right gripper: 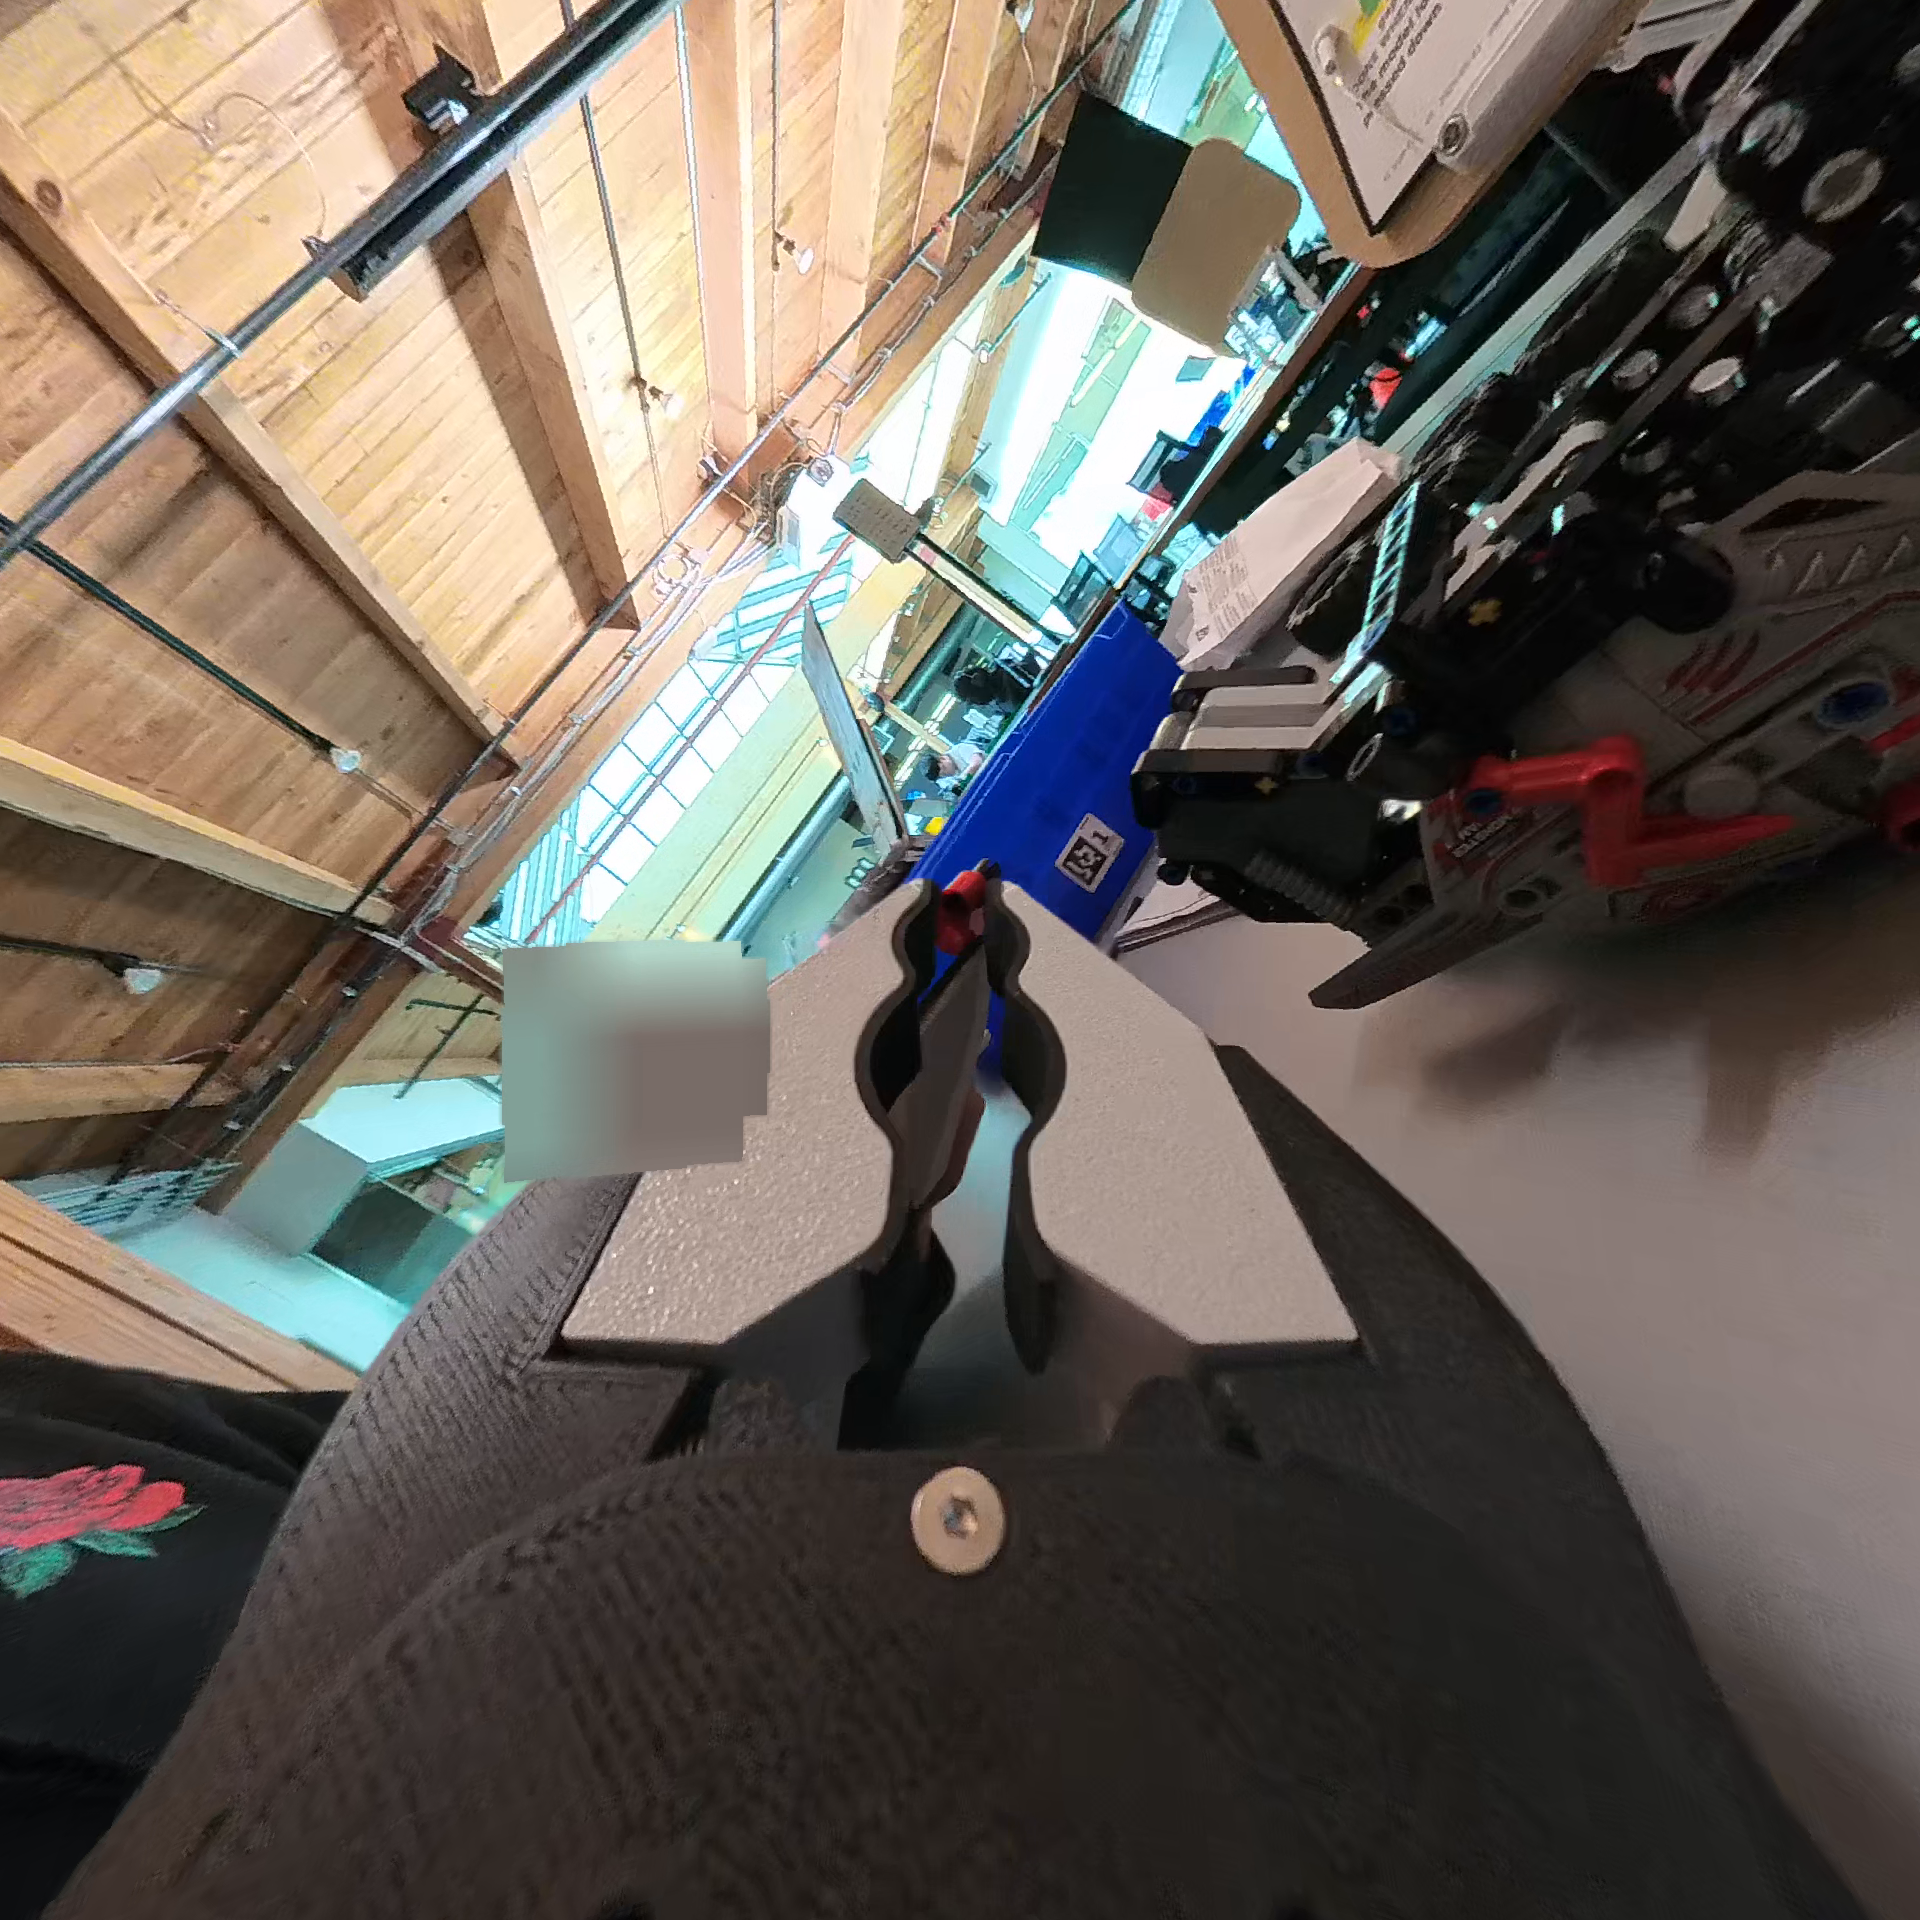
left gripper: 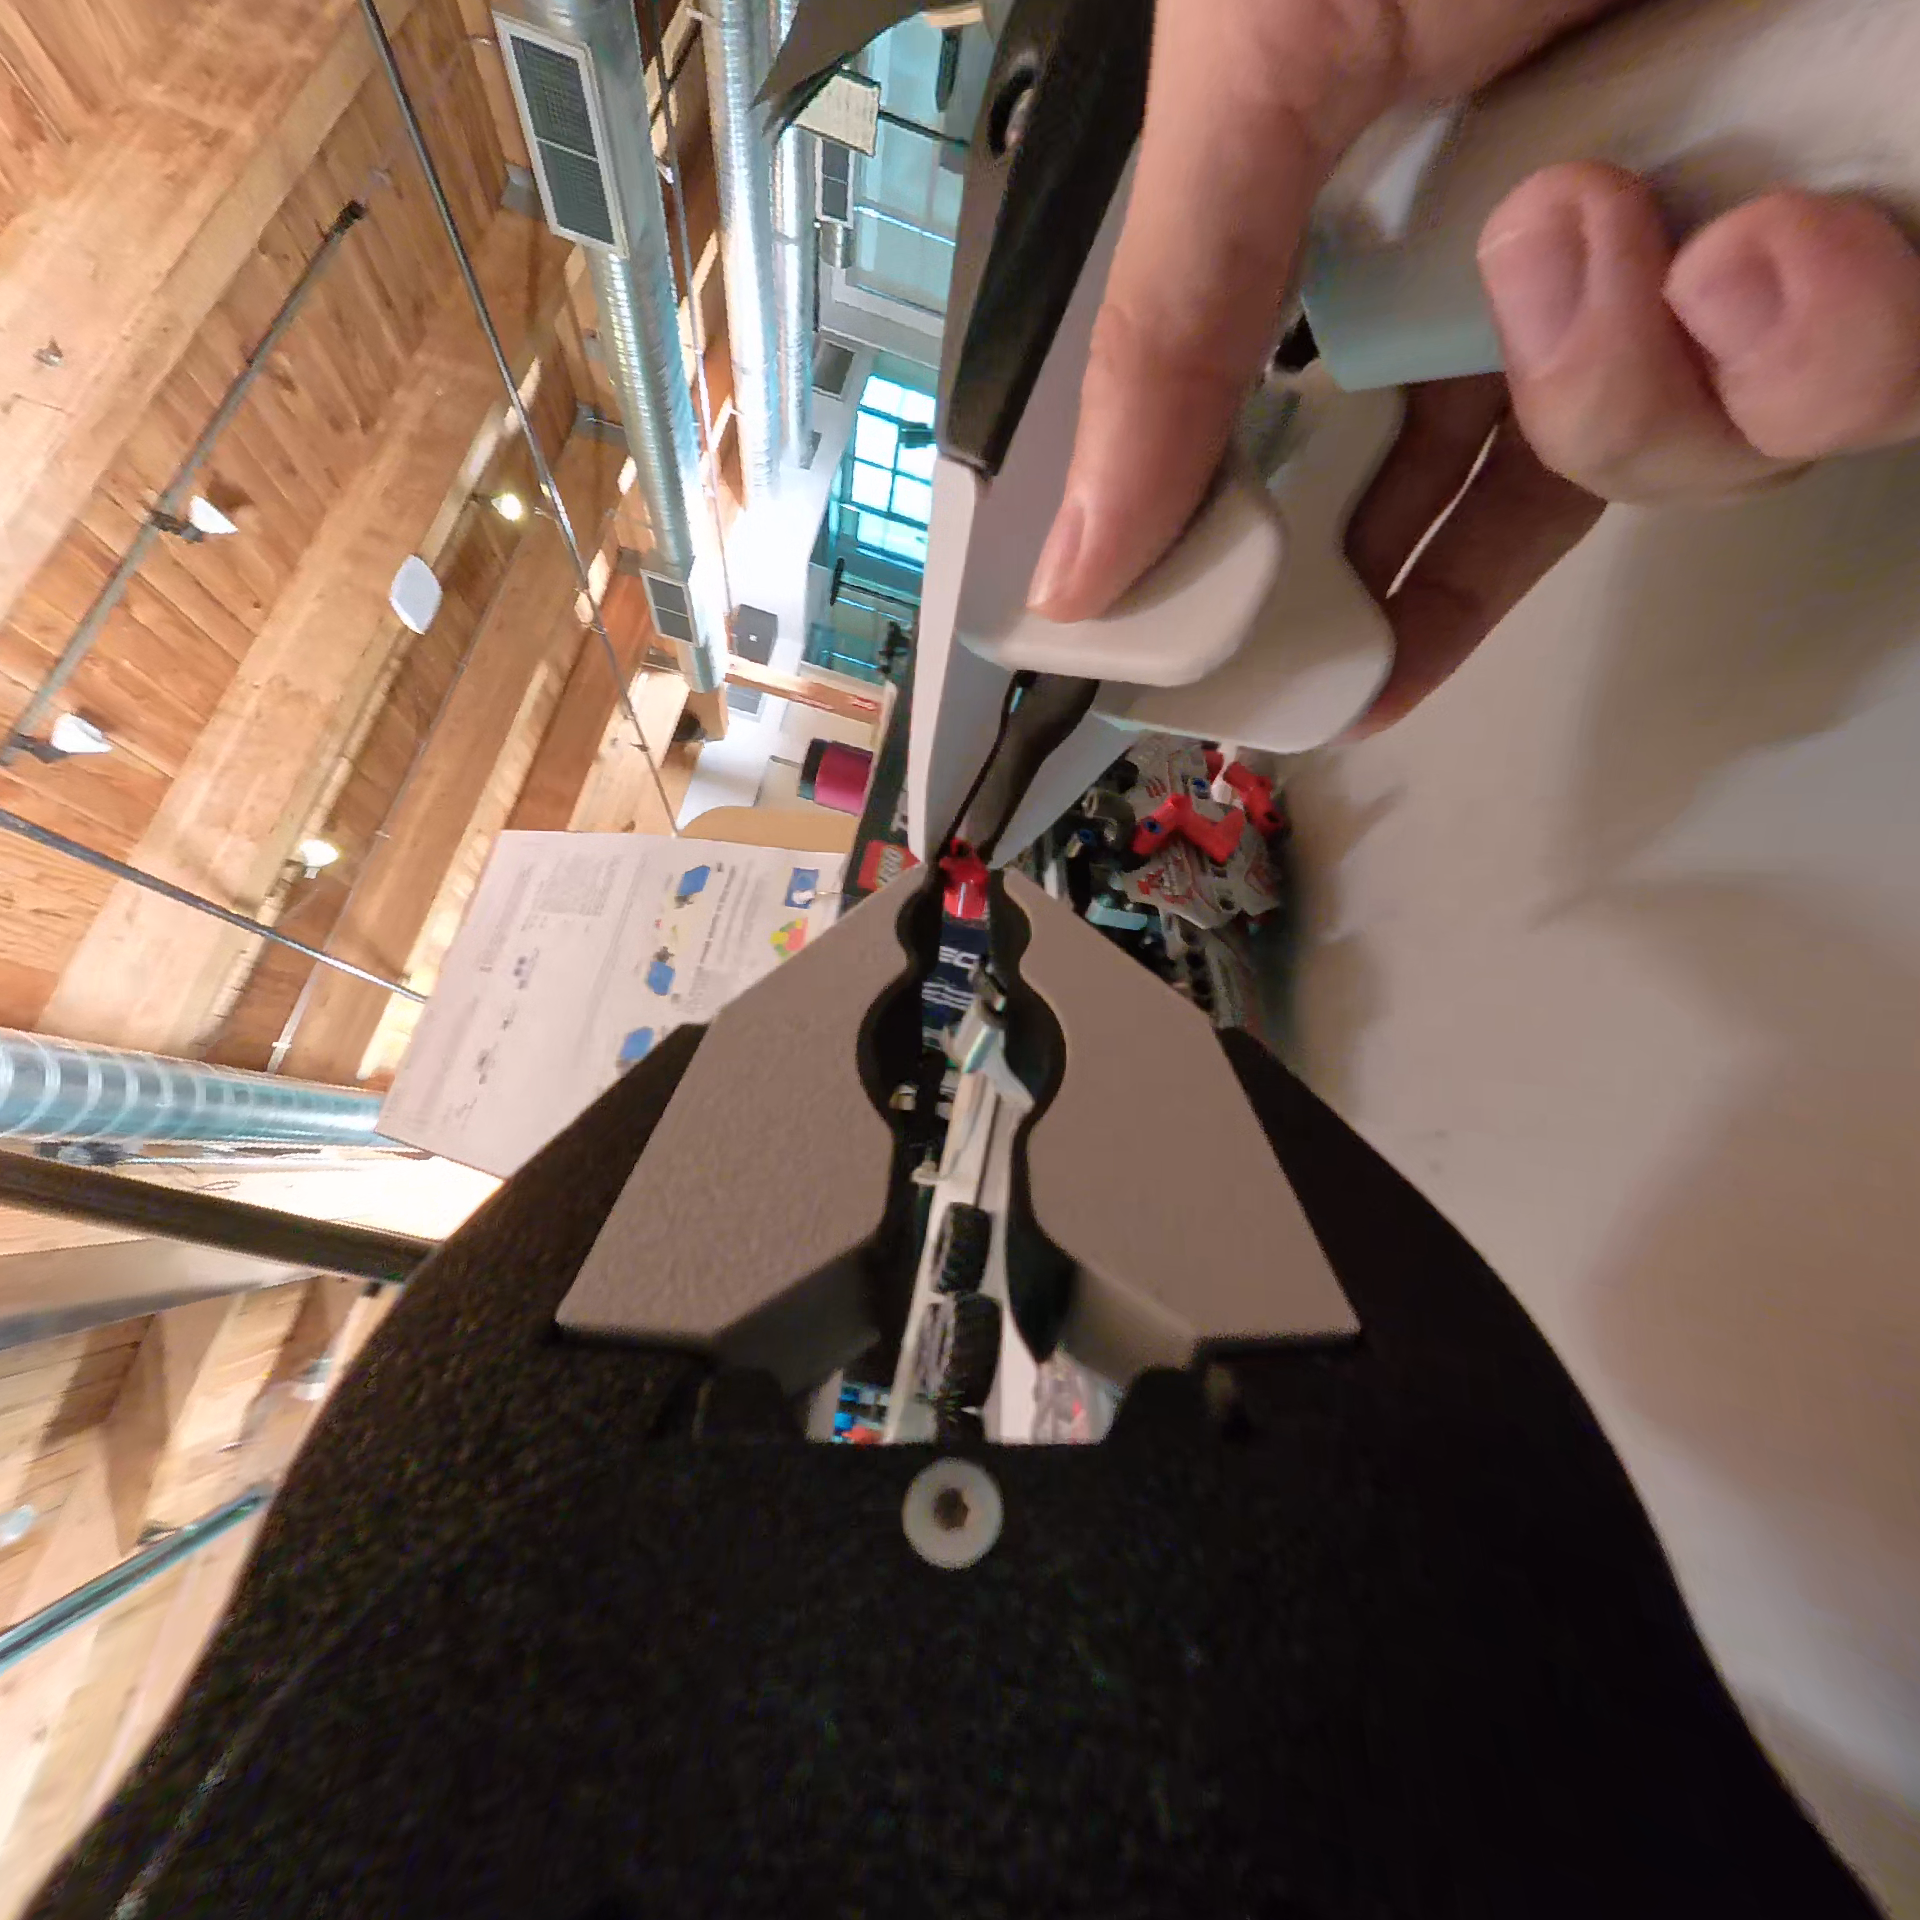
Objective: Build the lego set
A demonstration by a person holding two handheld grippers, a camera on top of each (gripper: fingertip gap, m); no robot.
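A small red lego piece (left gripper: 961, 881) sits between the tips of my left gripper (left gripper: 961, 878), whose jaws are closed on it. My right gripper (left gripper: 979, 847), held by a hand (left gripper: 1143, 364), comes in from above and its tips meet the same piece. In the right wrist view the red piece (right gripper: 961, 906) is pinched at the tips of my right gripper (right gripper: 961, 899). The partly built grey, black and red lego vehicle (right gripper: 1558, 810) stands on the white table (right gripper: 1558, 1299) to the right; it also shows in the left wrist view (left gripper: 1195, 862).
A printed instruction sheet (left gripper: 623, 956) stands behind the grippers. Loose black wheels (left gripper: 966, 1257) lie on the table (left gripper: 1558, 1143) below my left fingers. A blue bin (right gripper: 1049, 769) is beyond the table edge. A black garment with a rose (right gripper: 83, 1507) is at the lower left. Only a small space, under 4 cm, lies between the two pairs of fingers.
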